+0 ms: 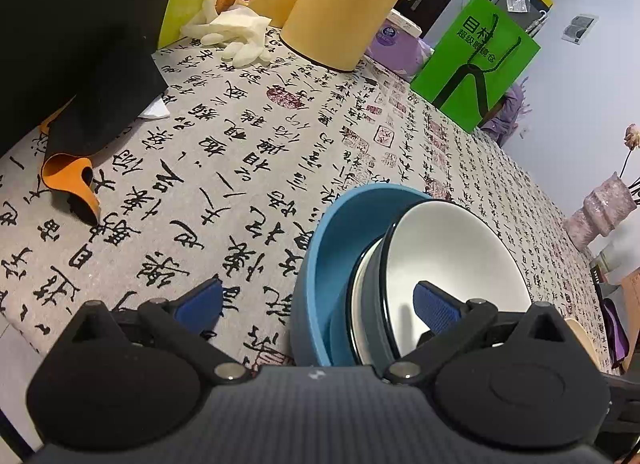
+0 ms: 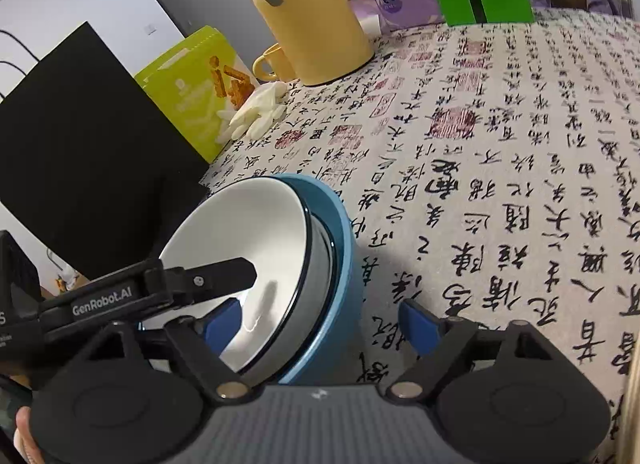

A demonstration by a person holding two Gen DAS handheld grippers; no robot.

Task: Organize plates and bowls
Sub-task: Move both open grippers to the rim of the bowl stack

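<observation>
On the table (image 1: pixel 240 167), bowls (image 1: pixel 452 260) sit nested; both tools, left (image 1: pixel 320 308) and right (image 2: pixel 320 328), spread, straddle their rims; lifting remains.

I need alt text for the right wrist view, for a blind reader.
A white bowl sits nested in a blue bowl on a calligraphy-print tablecloth. The right hand-held gripper straddles their rim, jaws open. A yellow kettle stands behind.
</observation>
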